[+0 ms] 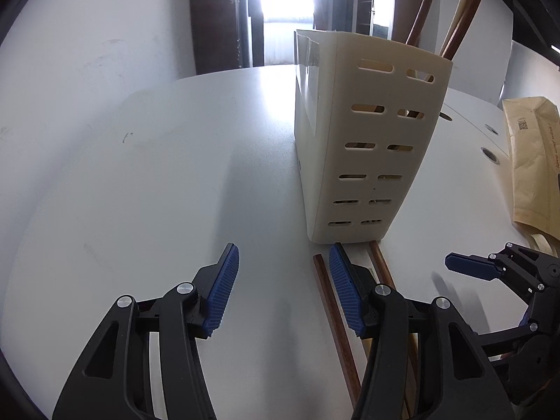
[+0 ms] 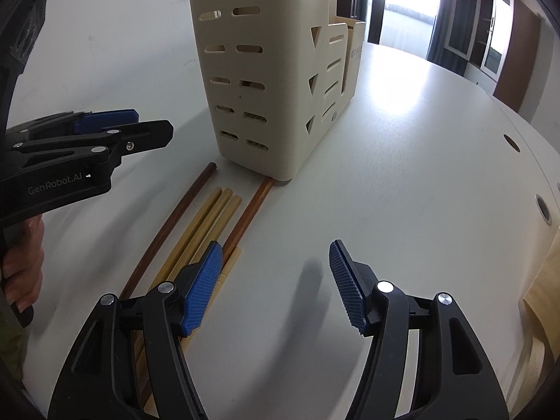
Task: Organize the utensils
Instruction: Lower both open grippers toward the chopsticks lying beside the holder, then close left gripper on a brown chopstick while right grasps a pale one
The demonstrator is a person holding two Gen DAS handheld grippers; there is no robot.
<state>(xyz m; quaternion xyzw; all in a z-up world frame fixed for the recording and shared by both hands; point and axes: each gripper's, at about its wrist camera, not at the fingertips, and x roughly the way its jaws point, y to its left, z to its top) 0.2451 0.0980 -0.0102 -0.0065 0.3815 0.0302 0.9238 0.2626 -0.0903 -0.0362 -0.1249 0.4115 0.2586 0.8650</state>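
A cream slotted utensil holder [image 1: 364,140] stands upright on the white table; it also shows in the right wrist view [image 2: 259,70]. Brown and pale chopsticks [image 1: 469,24] stick out of its top. Several loose chopsticks lie on the table in front of it: dark brown ones [image 2: 168,231] and pale bamboo ones [image 2: 206,224]; a brown one shows in the left wrist view [image 1: 336,325]. My left gripper [image 1: 284,288] is open and empty, left of the loose chopsticks. My right gripper [image 2: 276,285] is open and empty, its left finger [image 2: 199,294] over the chopsticks' near ends.
A brown paper bag [image 1: 535,168] lies at the table's right side. Round cable holes [image 2: 543,207] sit in the table near the right edge. Cabinets and a bright doorway stand behind the table.
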